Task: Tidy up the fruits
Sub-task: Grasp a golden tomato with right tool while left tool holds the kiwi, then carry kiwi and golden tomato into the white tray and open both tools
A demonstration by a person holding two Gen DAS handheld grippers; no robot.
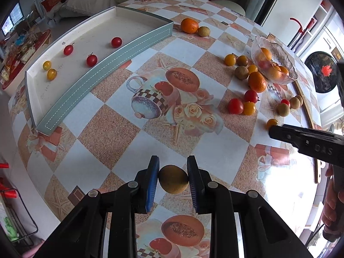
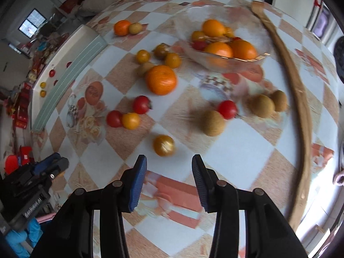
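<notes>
My left gripper [image 1: 173, 179] is shut on a brown longan [image 1: 173, 178], held above the table. The white tray with a green rim [image 1: 103, 73] at the upper left holds red cherry tomatoes [image 1: 91, 60] and yellow ones [image 1: 51, 74]. My right gripper [image 2: 169, 179] is open and empty, just short of a yellow cherry tomato [image 2: 163, 145]. Beyond it lie longans [image 2: 213, 123], red tomatoes [image 2: 227, 109], an orange [image 2: 161, 82] and a glass bowl [image 2: 243, 61] of oranges. The right gripper's body also shows in the left wrist view [image 1: 307, 142].
An orange [image 1: 189, 25] and a longan [image 1: 203, 31] lie past the tray's far end. A wooden strip [image 2: 301, 107] curves along the table's right edge. The left gripper's body [image 2: 32, 180] sits at the lower left of the right wrist view.
</notes>
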